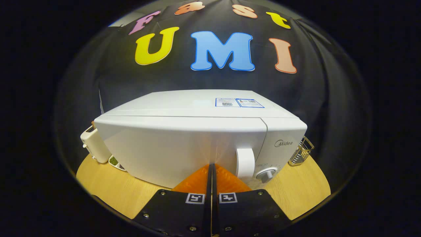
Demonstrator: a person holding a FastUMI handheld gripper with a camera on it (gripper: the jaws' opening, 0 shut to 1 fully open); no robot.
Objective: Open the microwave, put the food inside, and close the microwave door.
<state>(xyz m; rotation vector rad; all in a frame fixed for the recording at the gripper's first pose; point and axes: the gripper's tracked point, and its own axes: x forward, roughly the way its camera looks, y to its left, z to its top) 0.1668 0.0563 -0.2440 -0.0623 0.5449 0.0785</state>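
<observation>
A white microwave [197, 138] stands on the wooden table [299, 187] with its door [177, 151] closed. My gripper [211, 166] is shut with nothing between its fingers, and the fingertips touch or nearly touch the lower front of the door, just left of the white door handle [245, 162]. A round control knob [265, 174] sits on the panel right of the handle. Beside the microwave's left side, partly hidden, a small white dish [115, 162] holds greenish food.
A white toaster-like appliance [93, 144] stands at the microwave's left. A wire metal basket [301, 151] sits at its right rear. Bare wooden table surface lies on both sides of my fingers.
</observation>
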